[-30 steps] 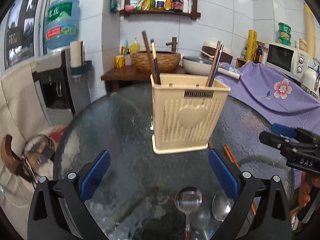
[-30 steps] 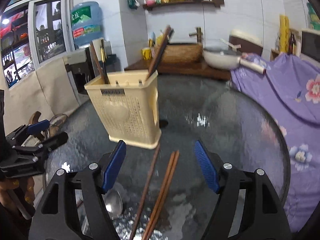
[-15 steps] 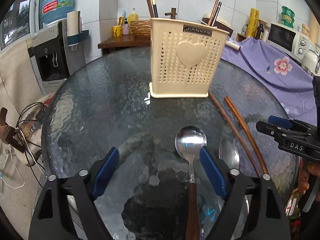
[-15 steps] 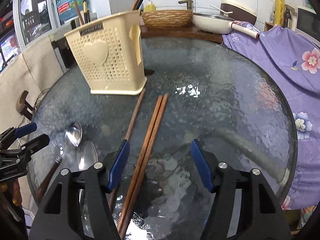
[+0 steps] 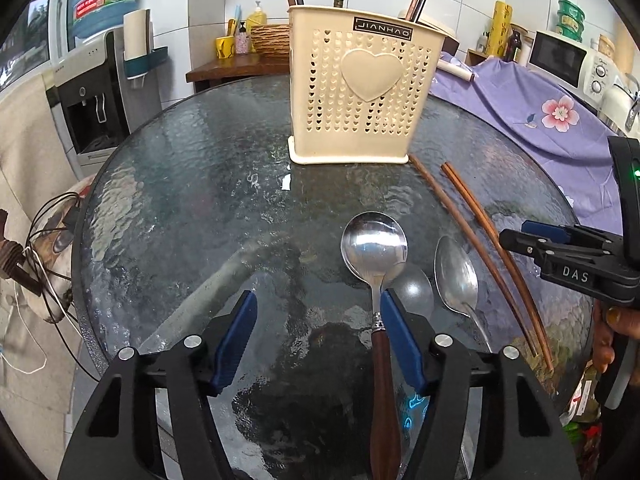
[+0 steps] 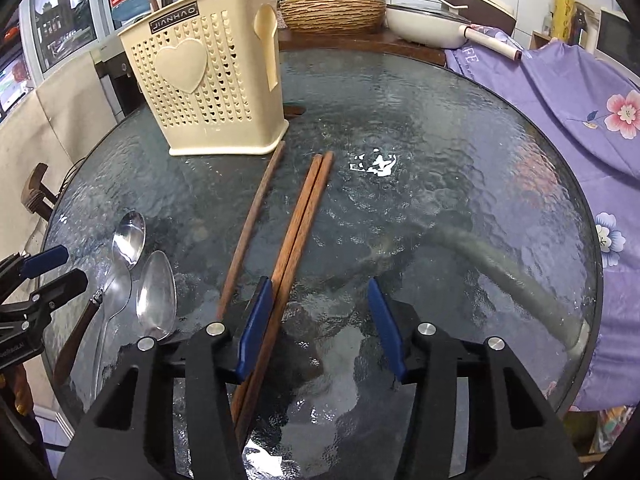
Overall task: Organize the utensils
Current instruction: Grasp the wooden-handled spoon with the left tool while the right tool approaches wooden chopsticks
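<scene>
both tongs low and open over loose utensils

left wrist view: the left gripper (image 5: 316, 332) hangs low over the round dark textured-glass table (image 5: 180, 184), its blue pads wide apart and holding nothing. the wooden-handled steel spoon with a round bowl (image 5: 375, 248) lies pointing away, its neck just against the inner face of the right-hand pad, so the tongs look lined up to close on the handle, though they sit off-centre for it. just beside it lies an all-steel oval spoon (image 5: 456, 276), and between them a paler spoon shape i cannot tell from a reflection. further right, three long brown wooden chopsticks (image 5: 476, 236) run towards the cream perforated plastic utensil holder with a heart on its front (image 5: 364, 84), which stands upright and already has a few sticks poking out of its top.

right wrist view: the right gripper (image 6: 320, 324) is also spread wide and empty. a pair of the chopsticks lies side by side, passing just inside its left-hand pad; the third lies apart, its far tip by the holder's base. the placing suggests the pair is this hand's pick. the spoons lie near the table's left edge.
</scene>
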`<state>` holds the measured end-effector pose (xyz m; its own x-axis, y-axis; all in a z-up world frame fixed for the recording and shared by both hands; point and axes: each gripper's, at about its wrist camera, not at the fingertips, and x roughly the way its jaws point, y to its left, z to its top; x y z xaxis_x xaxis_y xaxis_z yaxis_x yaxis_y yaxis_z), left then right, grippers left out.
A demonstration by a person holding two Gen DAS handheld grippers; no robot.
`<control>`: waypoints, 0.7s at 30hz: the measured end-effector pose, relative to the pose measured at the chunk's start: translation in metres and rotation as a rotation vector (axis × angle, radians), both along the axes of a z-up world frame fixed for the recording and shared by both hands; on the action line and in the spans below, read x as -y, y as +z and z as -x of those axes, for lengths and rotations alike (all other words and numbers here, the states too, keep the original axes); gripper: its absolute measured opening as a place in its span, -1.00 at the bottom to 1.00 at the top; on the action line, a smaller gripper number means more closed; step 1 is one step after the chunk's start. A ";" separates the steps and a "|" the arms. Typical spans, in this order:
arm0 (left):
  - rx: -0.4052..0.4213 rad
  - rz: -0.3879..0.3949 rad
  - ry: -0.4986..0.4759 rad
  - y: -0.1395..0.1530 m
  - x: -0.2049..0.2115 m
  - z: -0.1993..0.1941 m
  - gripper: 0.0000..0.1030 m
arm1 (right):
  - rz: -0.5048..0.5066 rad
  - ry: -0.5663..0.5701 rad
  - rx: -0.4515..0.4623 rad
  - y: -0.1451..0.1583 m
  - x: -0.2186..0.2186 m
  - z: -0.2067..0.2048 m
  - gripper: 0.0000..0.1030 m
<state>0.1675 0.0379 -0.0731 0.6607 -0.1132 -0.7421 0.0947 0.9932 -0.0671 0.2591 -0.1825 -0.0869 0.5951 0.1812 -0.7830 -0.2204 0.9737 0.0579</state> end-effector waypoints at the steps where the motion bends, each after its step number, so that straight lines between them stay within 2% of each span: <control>1: -0.002 -0.003 -0.005 0.000 0.001 0.000 0.20 | 0.001 -0.003 -0.002 0.000 0.001 -0.001 -0.03; 5: -0.007 -0.002 -0.023 0.000 0.004 0.002 0.20 | -0.012 -0.012 -0.010 -0.001 0.006 -0.004 -0.03; 17: -0.021 -0.031 -0.060 -0.004 0.019 0.007 0.14 | 0.055 0.006 -0.010 -0.005 -0.008 -0.022 -0.11; 21: -0.020 0.007 -0.039 0.001 0.013 -0.001 0.13 | 0.062 0.010 -0.007 -0.005 -0.011 -0.030 -0.11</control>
<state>0.1685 0.0254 -0.0718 0.6410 -0.1443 -0.7539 0.1323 0.9882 -0.0767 0.2886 -0.1715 -0.0923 0.5880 0.1379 -0.7970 -0.2299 0.9732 -0.0012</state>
